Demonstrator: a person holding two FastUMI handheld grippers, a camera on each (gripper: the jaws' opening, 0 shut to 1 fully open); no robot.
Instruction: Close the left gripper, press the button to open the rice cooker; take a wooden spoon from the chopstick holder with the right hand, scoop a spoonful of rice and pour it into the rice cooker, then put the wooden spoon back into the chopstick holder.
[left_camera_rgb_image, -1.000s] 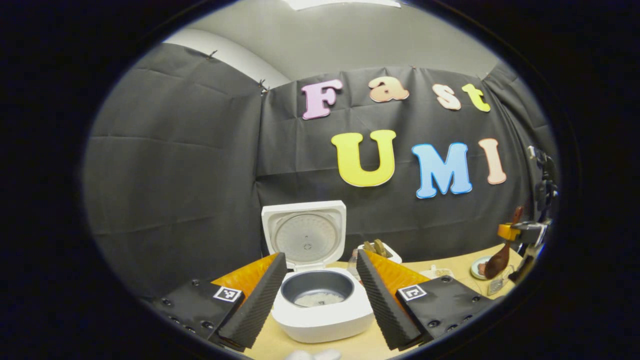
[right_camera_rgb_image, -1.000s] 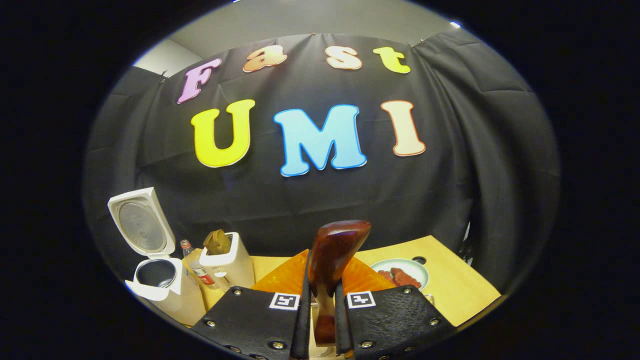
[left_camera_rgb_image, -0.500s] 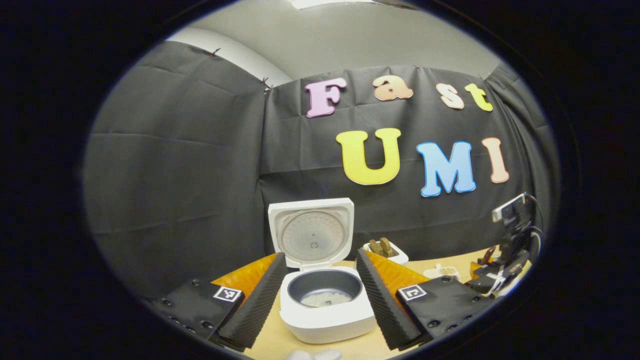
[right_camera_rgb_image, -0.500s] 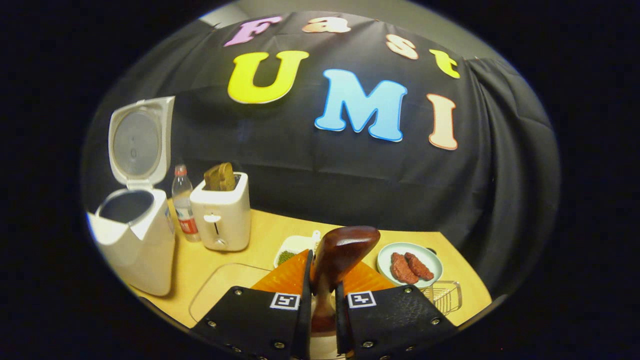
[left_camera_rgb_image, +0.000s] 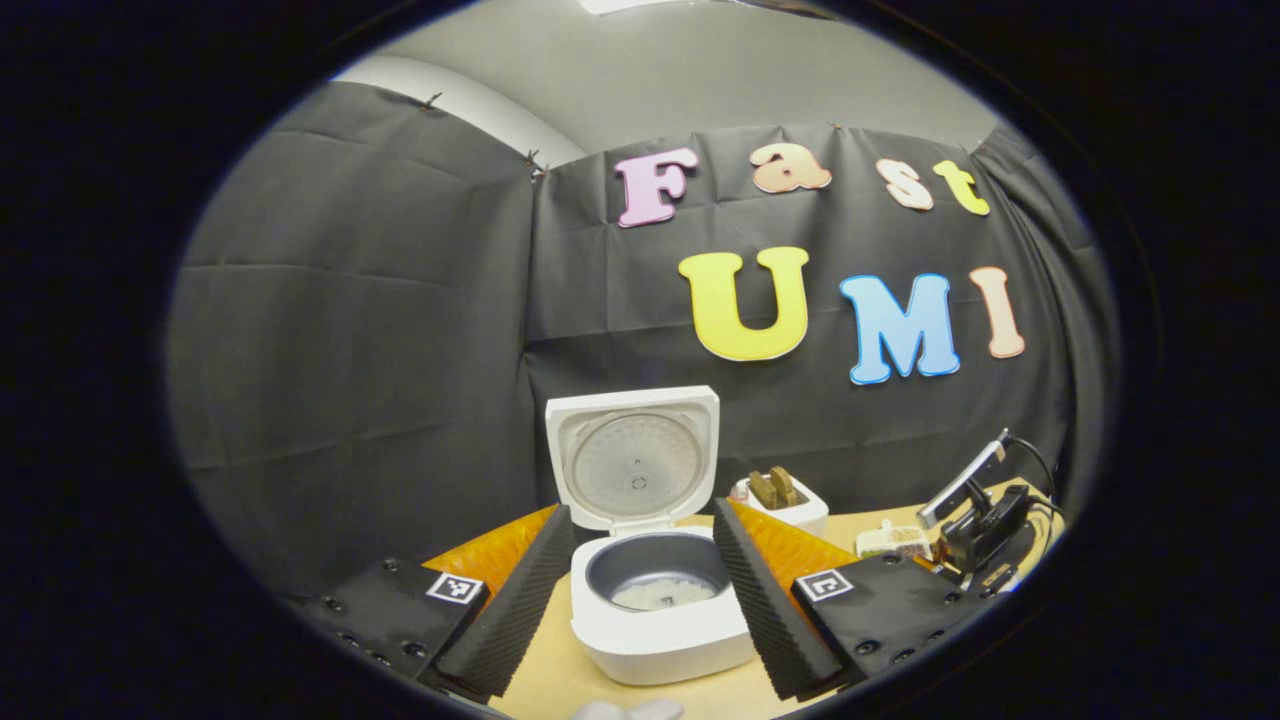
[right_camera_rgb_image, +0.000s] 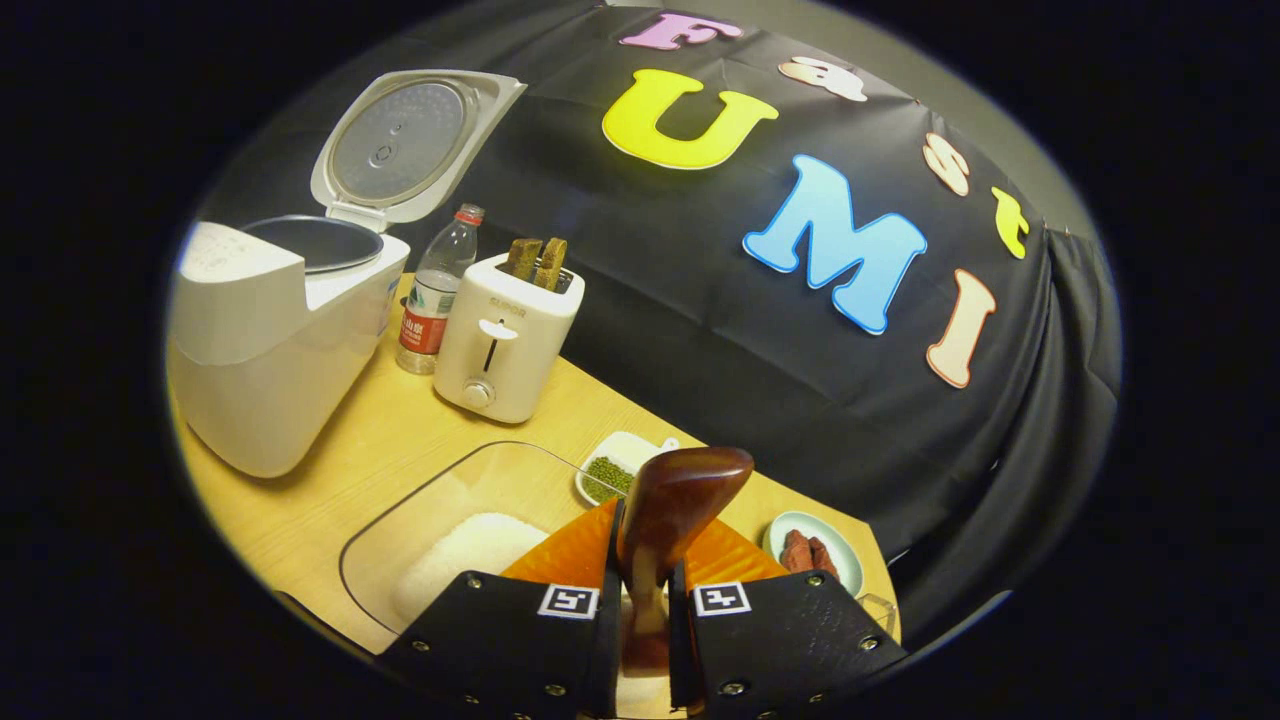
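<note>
Step in hand: scooping rice. In the right gripper view, left to right: the rice cooker (right_camera_rgb_image: 270, 340) stands on the table (right_camera_rgb_image: 330, 500) with its lid up; the glass dish of rice (right_camera_rgb_image: 470, 550) lies just below the right gripper (right_camera_rgb_image: 640, 610), whose jaws pinch the wooden spoon (right_camera_rgb_image: 675, 510). The left gripper (left_camera_rgb_image: 640, 590) holds its jaws spread before the cooker. Next move calls for dipping the bowl into the rice. Against a second ago, the right gripper has tilted down toward the dish

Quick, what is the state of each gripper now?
Left gripper: open, holding nothing.
Right gripper: closed on the spoon.
</note>
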